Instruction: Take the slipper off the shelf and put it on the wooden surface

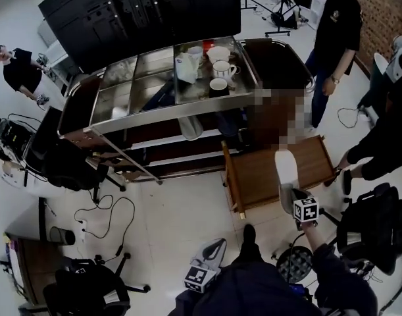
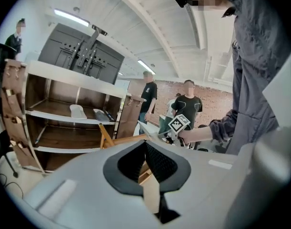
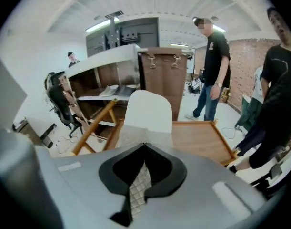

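Note:
My right gripper is shut on the heel of a white slipper, whose toe points away from me. In the head view this slipper hangs over the near right part of the wooden surface, with the right gripper just behind it. A second white slipper lies on the middle shelf of the cart; in the left gripper view that slipper is far off. My left gripper is shut with nothing in it, held low near my body.
Cups and a jug stand on the cart's steel top. One person stands to the right of the cart, another by the wooden surface's right edge. Office chairs and cables are on the floor to the left.

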The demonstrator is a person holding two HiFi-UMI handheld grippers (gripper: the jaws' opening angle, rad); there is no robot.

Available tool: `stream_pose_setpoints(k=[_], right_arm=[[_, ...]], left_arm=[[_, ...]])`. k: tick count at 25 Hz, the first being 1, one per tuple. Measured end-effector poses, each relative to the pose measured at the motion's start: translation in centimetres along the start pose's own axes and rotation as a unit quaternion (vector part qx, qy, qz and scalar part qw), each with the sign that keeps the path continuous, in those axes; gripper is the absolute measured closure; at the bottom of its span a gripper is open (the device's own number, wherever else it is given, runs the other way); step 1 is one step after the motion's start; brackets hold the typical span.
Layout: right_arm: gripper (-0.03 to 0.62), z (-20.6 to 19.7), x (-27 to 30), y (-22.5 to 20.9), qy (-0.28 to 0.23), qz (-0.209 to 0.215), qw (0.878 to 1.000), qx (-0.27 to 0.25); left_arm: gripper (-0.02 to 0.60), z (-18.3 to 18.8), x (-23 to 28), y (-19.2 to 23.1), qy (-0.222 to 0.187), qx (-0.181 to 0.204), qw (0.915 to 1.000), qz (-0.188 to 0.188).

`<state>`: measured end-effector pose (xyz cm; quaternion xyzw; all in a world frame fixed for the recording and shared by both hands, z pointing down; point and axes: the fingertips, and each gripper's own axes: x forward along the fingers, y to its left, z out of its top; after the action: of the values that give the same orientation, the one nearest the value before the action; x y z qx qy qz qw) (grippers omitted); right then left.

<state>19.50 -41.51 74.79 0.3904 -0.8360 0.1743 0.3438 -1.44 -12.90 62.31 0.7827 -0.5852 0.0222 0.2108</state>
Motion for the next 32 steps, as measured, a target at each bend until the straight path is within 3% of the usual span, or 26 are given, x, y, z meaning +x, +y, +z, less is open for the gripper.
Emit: stream_pose_setpoints(k=[7, 11, 15, 19, 24, 28, 32], right_arm=[[0.586, 0.8, -6.4, 23.0, -0.046, 0.122, 0.991, 0.028], [0.586, 4.7, -3.0, 32.3, -0.04, 0.173, 0.984, 0.005], [0.586, 10.5, 3.7, 38.7, -0.025, 0.203, 0.979, -0.018], [0.586, 19.4, 12.5, 43.7, -0.021, 0.191, 0.98, -0.046], [0.586, 29.0, 25.7, 47.9, -0.017, 0.134, 0.987, -0.083], [0.586, 33.4, 34.4, 49.4, 0.0, 0.106, 0.992, -0.063], [0.586, 35.0, 39.1, 50.8, 0.008, 0.099, 0.994, -0.056]], left_arm=[[0.566, -0.2, -12.3, 4.9, -0.054, 0.009, 0.9977, 0.041], [0.566, 0.5, -16.9, 8.4, -0.086, 0.0, 0.9925, 0.087], [0.566, 0.4, -19.6, 11.1, -0.098, -0.019, 0.9877, 0.12], [0.566, 0.6, -21.9, 15.2, -0.099, -0.036, 0.9815, 0.16], [0.566, 0.6, -23.9, 23.0, -0.088, -0.081, 0.9654, 0.232], [0.566, 0.5, -22.6, 27.8, -0.07, -0.105, 0.9594, 0.252], [0.566, 1.4, -21.8, 30.8, -0.05, -0.12, 0.9573, 0.258]])
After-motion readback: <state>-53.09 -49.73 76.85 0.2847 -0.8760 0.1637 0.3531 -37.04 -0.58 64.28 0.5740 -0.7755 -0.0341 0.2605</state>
